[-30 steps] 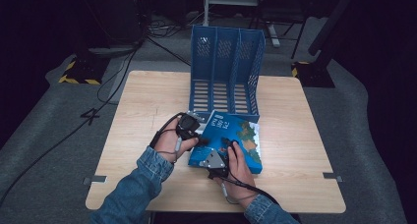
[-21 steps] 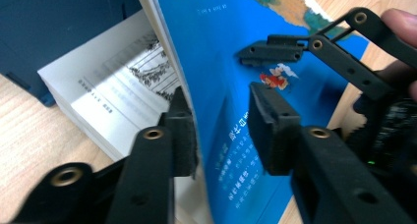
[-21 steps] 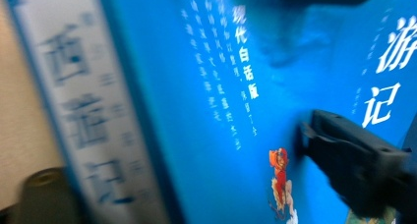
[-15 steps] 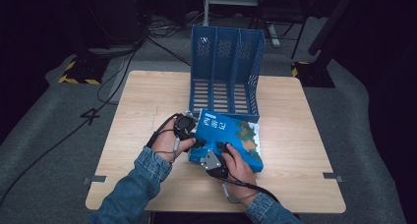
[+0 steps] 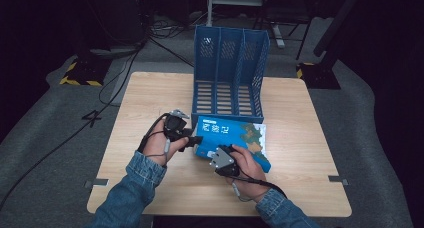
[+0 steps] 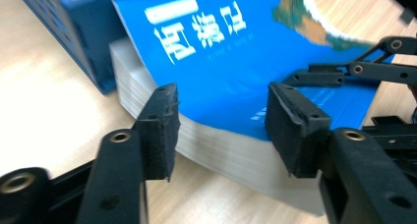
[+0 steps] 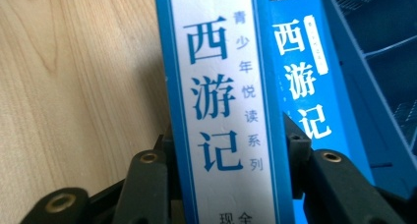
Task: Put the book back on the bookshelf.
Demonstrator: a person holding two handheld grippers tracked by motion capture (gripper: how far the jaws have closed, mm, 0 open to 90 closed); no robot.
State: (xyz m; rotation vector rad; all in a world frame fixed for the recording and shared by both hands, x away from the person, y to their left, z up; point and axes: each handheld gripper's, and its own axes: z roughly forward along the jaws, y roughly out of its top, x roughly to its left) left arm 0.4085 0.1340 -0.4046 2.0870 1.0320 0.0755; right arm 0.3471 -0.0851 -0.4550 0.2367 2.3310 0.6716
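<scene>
A thick blue book (image 5: 235,135) with white characters lies on the table just before the blue file rack (image 5: 230,53). My right gripper (image 5: 226,152) comes in from its near side. In the right gripper view its jaws have just been closing and now clamp the book's spine (image 7: 216,86) between them (image 7: 228,145). My left gripper (image 5: 196,140) is at the book's left end. Its jaws (image 6: 221,121) have just been opening and stand apart on either side of the page edge (image 6: 226,150), not pressing on it. The cover (image 6: 216,42) tilts up there.
The rack has three slots, open toward me, and stands at the table's back middle; its wall (image 6: 74,32) is right beside the book. Bare wooden tabletop (image 5: 310,118) spreads left and right. The right gripper's linkage (image 6: 354,71) reaches over the cover.
The right hand has risen a little and the book's near edge has come up with it. The left hand has slid slightly along the book's left end.
</scene>
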